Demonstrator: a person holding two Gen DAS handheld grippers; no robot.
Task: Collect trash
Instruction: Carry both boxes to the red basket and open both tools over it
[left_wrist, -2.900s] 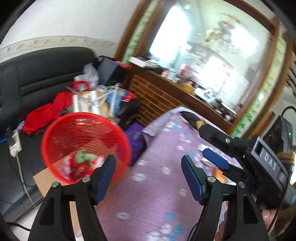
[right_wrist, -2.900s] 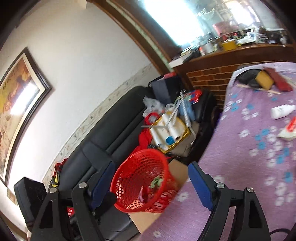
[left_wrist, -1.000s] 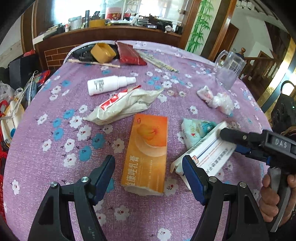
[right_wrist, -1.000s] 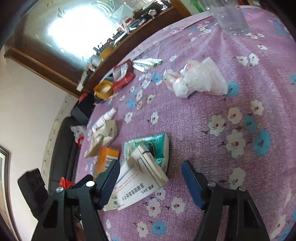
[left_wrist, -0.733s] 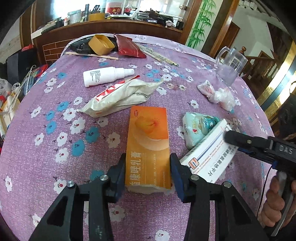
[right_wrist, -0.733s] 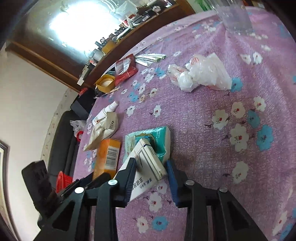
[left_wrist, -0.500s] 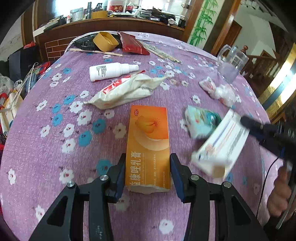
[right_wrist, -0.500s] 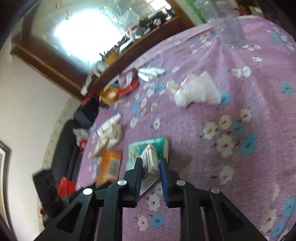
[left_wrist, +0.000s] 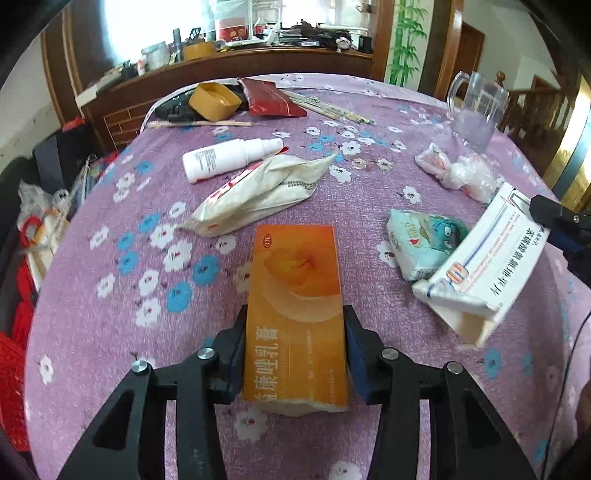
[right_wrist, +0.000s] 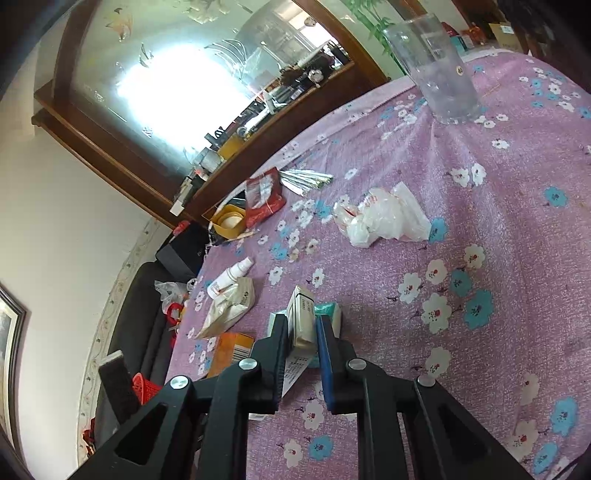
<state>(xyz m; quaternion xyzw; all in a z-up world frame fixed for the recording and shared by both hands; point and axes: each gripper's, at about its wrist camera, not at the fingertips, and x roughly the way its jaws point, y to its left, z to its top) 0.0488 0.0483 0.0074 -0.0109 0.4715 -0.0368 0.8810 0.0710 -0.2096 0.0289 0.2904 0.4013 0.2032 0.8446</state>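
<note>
Left wrist view: your left gripper (left_wrist: 295, 354) has its jaws closed against the two long sides of the flat orange cardboard medicine box (left_wrist: 295, 302), gripping only its near end, so most of the box sticks out ahead over the purple flowered counter (left_wrist: 110, 332). It looks barely raised, if at all. Keep the squeeze steady and lift straight up before you swing away, because a thin carton held at one end will likely droop or twist. Just ahead lies the crumpled cream snack wrapper (left_wrist: 258, 192), and beyond it the white spray bottle (left_wrist: 229, 157); clear both on the way out. To the right, the long white cardboard carton with blue print (left_wrist: 487, 266) hangs tilted above the counter in your other tool, over the teal tissue packet (left_wrist: 421, 243). Right wrist view: your right gripper (right_wrist: 301, 332) has its jaws pinched narrow on that white carton, seen end-on. A slip of paper seems to hang below it, so carry it level. The red mesh basket (right_wrist: 146, 384) shows beyond the counter's far left edge, probably the place for both boxes.
</note>
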